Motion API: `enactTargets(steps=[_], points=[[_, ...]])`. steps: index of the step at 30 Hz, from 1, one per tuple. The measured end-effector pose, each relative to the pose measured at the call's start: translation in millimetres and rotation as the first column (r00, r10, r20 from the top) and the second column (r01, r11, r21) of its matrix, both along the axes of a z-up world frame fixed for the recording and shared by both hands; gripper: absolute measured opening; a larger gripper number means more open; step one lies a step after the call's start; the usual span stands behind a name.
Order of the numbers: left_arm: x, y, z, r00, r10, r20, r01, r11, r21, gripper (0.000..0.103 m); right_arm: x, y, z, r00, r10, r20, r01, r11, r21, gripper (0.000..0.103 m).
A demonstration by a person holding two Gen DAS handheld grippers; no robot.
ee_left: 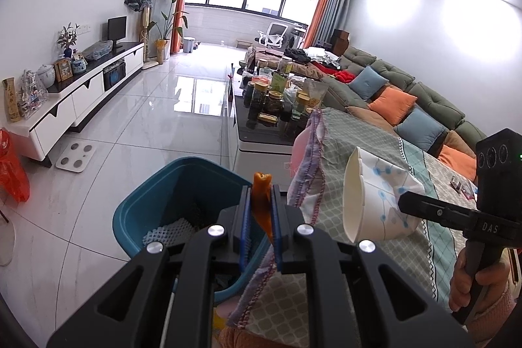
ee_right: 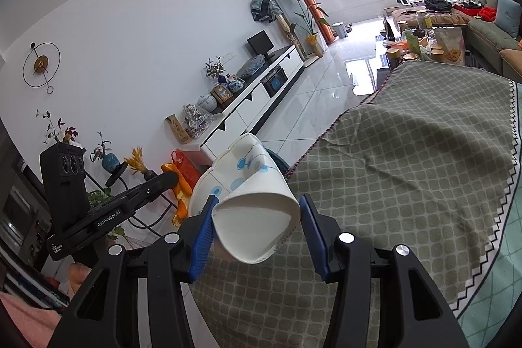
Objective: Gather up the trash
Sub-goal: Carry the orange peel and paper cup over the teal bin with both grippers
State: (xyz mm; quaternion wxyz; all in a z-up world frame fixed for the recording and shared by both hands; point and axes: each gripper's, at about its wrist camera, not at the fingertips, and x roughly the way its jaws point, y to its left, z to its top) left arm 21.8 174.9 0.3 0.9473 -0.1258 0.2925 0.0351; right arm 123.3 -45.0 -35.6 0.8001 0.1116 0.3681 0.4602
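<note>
My left gripper [ee_left: 261,201] is shut on a strip of orange peel [ee_left: 262,201], held above the near rim of a blue bin [ee_left: 156,194] on the floor. A white mesh scrap [ee_left: 169,232] lies inside the bin. My right gripper [ee_right: 256,217] is shut on a crumpled white paper cup [ee_right: 248,194] with blue dots, held on its side over the table's edge. In the left wrist view the same paper cup [ee_left: 372,194] hangs to the right of the bin, above the cloth. The orange peel [ee_right: 181,188] and left gripper show at the left of the right wrist view.
A checked green tablecloth [ee_right: 407,168] covers the table, its corner hanging beside the bin. A coffee table [ee_left: 261,132] crowded with jars stands beyond, a sofa [ee_left: 407,100] to the right, a TV cabinet [ee_left: 81,100] and a floor scale [ee_left: 76,157] to the left. A hand [ee_left: 469,286] holds the right gripper.
</note>
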Motion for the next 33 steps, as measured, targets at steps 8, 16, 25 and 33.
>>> enactTargets(steps=[8, 16, 25, 33], points=[[2.5, 2.7, 1.3, 1.0, 0.015, 0.001, -0.015, 1.0, 0.013, 0.013, 2.7, 10.9, -0.9, 1.0, 0.016, -0.002, -0.016, 1.0, -0.01, 0.051], [2.3, 7.7, -2.3, 1.0, 0.031, -0.002, -0.031, 0.999, 0.014, 0.013, 2.7, 17.9, -1.3, 1.0, 0.024, -0.001, -0.024, 1.0, -0.016, 0.051], [2.3, 12.8, -4.1, 0.999, 0.047, -0.004, -0.047, 0.999, 0.022, 0.013, 4.2, 26.0, 0.3, 0.999, 0.033, 0.005, -0.033, 0.999, -0.025, 0.051], [7.0, 14.2, -8.4, 0.998, 0.062, -0.016, -0.061, 0.998, 0.027, 0.013, 7.5, 40.1, -0.1, 0.999, 0.05, 0.011, -0.049, 0.998, -0.045, 0.051]])
